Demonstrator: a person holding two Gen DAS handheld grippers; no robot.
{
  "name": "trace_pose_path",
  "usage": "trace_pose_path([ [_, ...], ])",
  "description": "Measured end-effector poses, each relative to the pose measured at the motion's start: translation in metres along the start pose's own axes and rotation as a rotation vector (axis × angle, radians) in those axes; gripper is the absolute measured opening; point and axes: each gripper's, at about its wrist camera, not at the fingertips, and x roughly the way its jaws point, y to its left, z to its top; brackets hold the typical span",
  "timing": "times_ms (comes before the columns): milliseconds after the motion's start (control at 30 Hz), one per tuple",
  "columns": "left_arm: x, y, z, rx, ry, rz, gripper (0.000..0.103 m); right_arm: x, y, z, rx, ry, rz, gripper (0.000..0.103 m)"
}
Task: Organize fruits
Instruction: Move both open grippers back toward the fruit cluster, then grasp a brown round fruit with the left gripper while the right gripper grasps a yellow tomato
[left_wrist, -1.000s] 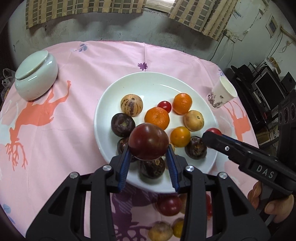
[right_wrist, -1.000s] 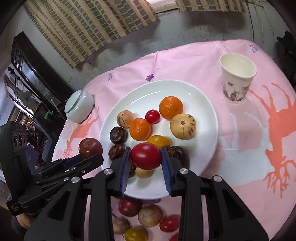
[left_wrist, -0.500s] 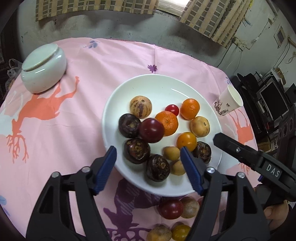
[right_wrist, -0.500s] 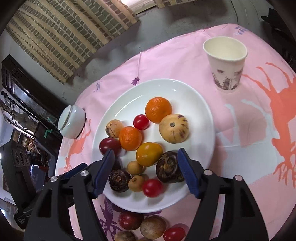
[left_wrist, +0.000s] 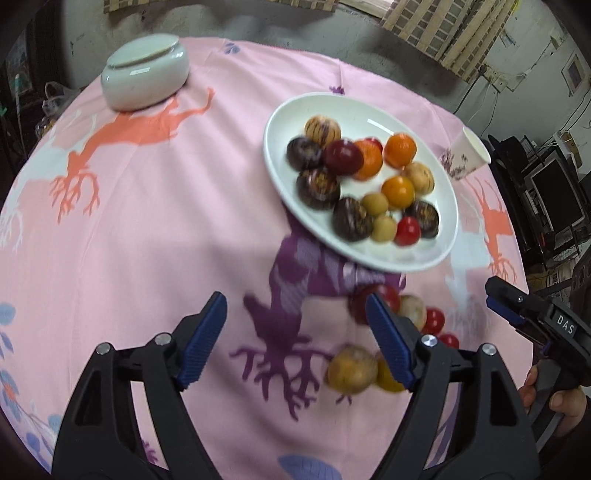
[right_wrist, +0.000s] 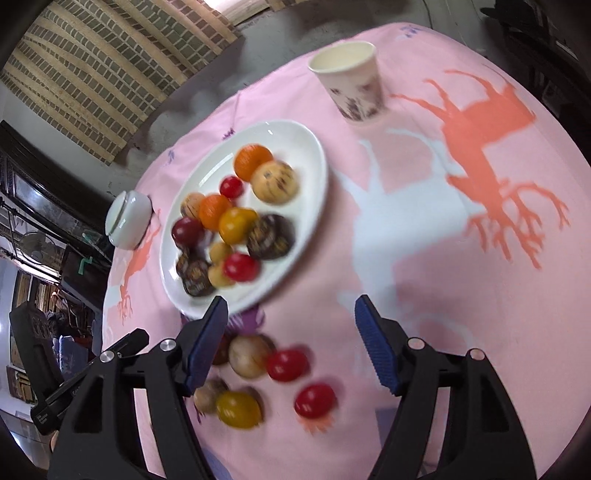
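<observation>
A white plate holds several fruits: oranges, dark passion fruits, red tomatoes, a dark red plum and tan fruits. Several loose fruits lie on the pink cloth in front of the plate: a tan fruit, red tomatoes and a yellow one. My left gripper is open and empty over the cloth, left of the loose fruits. My right gripper is open and empty above the loose fruits; it also shows at the right of the left wrist view.
A lidded white bowl stands at the far left of the table. A paper cup stands to the right of the plate. The round table's edge curves all around.
Both grippers opened and left the dark red plum and a red tomato on the plate. Both have pulled back and down towards the loose fruits near the table's front.
</observation>
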Motion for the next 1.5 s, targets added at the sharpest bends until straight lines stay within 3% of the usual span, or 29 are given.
trace_pose_path([
  [433,-0.005,-0.011,-0.06,0.073,0.084,0.017,0.082,-0.017,-0.028,-0.076,0.018,0.102,-0.049,0.072],
  [833,0.009,-0.04,-0.08,0.205,0.105,0.024,0.082,-0.02,-0.03,-0.096,0.006,0.14,-0.033,0.072],
  [933,0.019,-0.041,-0.077,0.211,0.117,0.025,0.076,-0.019,-0.033,-0.098,0.011,0.144,-0.03,0.072],
  [1000,0.025,-0.044,-0.074,0.22,0.124,0.025,0.063,-0.018,-0.034,-0.099,0.011,0.149,-0.031,0.072],
  [1100,0.035,-0.047,-0.068,0.227,0.136,0.026,0.053,-0.017,-0.038,-0.1,0.015,0.155,-0.03,0.072],
  [1233,0.039,-0.051,-0.062,0.242,0.11,0.034,0.052,-0.017,-0.037,-0.099,0.002,0.155,-0.03,0.072],
  [1367,0.039,-0.055,-0.06,0.319,0.091,0.022,0.039,-0.016,-0.025,-0.098,-0.041,0.149,-0.021,0.072],
  [1500,0.032,-0.041,-0.06,0.3,0.083,0.036,0.038,-0.011,-0.002,-0.1,-0.14,0.16,-0.014,0.072],
])
